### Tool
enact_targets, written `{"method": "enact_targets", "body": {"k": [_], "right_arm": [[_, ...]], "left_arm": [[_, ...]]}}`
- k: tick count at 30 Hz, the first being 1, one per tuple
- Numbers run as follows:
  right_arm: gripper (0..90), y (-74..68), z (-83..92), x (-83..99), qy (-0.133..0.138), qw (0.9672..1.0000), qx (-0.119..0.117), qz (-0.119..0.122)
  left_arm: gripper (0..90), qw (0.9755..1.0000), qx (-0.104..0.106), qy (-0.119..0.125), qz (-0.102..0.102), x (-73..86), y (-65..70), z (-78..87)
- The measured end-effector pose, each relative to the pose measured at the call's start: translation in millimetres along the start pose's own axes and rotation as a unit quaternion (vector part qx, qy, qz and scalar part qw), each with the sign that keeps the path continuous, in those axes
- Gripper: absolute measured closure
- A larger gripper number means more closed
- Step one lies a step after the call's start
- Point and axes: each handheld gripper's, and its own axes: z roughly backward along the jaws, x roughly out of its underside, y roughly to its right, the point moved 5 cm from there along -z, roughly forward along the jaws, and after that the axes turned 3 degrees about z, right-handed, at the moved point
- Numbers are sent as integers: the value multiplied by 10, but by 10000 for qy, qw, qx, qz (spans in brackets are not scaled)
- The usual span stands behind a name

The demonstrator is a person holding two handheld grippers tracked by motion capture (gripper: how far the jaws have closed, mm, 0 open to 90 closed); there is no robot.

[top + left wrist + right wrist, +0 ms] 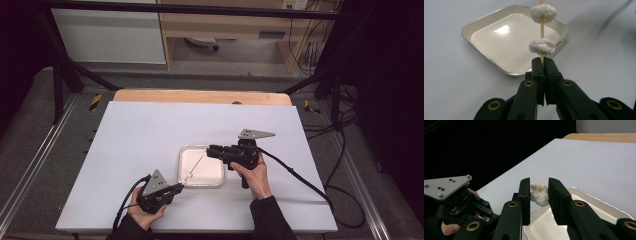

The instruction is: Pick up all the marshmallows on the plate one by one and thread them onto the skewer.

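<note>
The white surface [150, 150] carries a shallow square metal tray [474, 25] with rounded corners. Over the tray, the left gripper [542, 61] clamps a thin wooden skewer [542, 27] threaded with two fluffy white pieces. The right gripper [539, 192] pinches another soft white piece [539, 194] — it should be aligned with the skewer tip and pushed on gently.
</note>
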Motion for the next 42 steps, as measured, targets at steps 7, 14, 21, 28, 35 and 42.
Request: {"method": "enact_targets", "body": {"k": [7, 14, 21, 28, 35, 42], "right_arm": [[728, -18, -52, 3, 1, 9999, -101, -47], [728, -21, -82, 37, -58, 9998, -153, -80], [730, -29, -105, 67, -106, 9997, -205, -110], [743, -38, -123, 91, -161, 9994, -281, -151], [758, -43, -166, 152, -271, 9991, -295, -131], [768, -57, -217, 226, -333, 9989, -291, -129]], "left_arm": [[881, 10000, -9, -6, -14, 0, -1, 1], [881, 10000, -10, 1, 2, -1, -2, -1], [882, 10000, -6, -19, -2, 4, -1, -7], [884, 9999, 25, -153, -45, 16, 2, -25], [885, 9995, -29, -319, -75, 36, 4, -51], [885, 9993, -30, -381, -57, 48, 3, -61]]}}
